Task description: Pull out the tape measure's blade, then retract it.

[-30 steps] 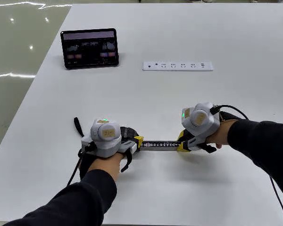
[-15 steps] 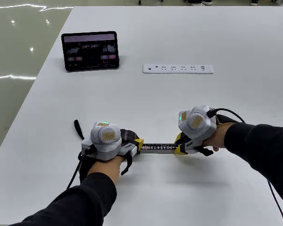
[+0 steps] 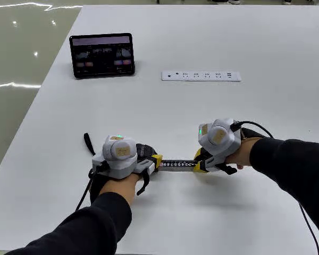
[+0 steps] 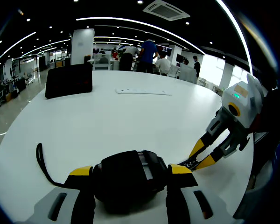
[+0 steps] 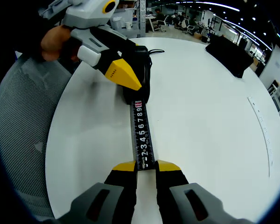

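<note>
The tape measure (image 4: 128, 179) sits low on the near part of the white surface (image 3: 202, 32), a rounded, matte black case clenched from both sides between the yellow-padded jaws of the left claw (image 4: 129, 170). Its blade (image 5: 141, 135), a narrow flat strip printed with black and red numerals, runs straight out of the case toward the right. There the right claw (image 5: 144, 165) has its yellow-tipped jaws pinched tight on the blade's end. Only a short stretch of blade lies bare between the two claws, close above the surface. A thin black strap (image 3: 88, 142) trails from the case and curls on the surface to the left, and a dark cable (image 3: 255, 125) loops behind the right claw. The surface is smooth and faintly glossy, wide open ahead of both claws. A dark tablet (image 3: 101, 54) stands propped far off near the left edge, and a flat white power strip (image 3: 200, 76) lies far across the middle, both well apart from the work. Beyond the left edge the polished floor (image 3: 16, 58) shines with ceiling lights.
</note>
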A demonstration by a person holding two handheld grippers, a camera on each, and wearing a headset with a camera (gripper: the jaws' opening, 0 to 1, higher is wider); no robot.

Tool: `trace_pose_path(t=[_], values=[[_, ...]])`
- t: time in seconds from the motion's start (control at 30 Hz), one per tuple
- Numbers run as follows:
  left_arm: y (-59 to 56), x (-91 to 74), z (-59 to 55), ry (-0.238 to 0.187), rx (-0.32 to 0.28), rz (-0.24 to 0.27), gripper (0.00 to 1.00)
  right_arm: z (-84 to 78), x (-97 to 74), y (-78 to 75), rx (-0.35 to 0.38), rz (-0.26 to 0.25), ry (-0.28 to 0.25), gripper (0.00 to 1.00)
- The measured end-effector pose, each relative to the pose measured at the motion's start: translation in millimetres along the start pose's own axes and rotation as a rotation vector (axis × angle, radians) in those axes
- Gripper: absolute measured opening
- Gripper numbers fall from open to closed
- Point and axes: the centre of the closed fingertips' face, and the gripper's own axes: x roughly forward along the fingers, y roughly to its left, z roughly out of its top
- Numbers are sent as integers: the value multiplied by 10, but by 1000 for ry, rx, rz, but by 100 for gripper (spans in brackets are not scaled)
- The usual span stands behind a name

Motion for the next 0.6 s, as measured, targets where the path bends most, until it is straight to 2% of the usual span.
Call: trace_pose_path(t=[0.6], values=[[-2, 2, 1, 0, -4, -4, 57, 147, 107, 28, 0, -7, -31, 11]])
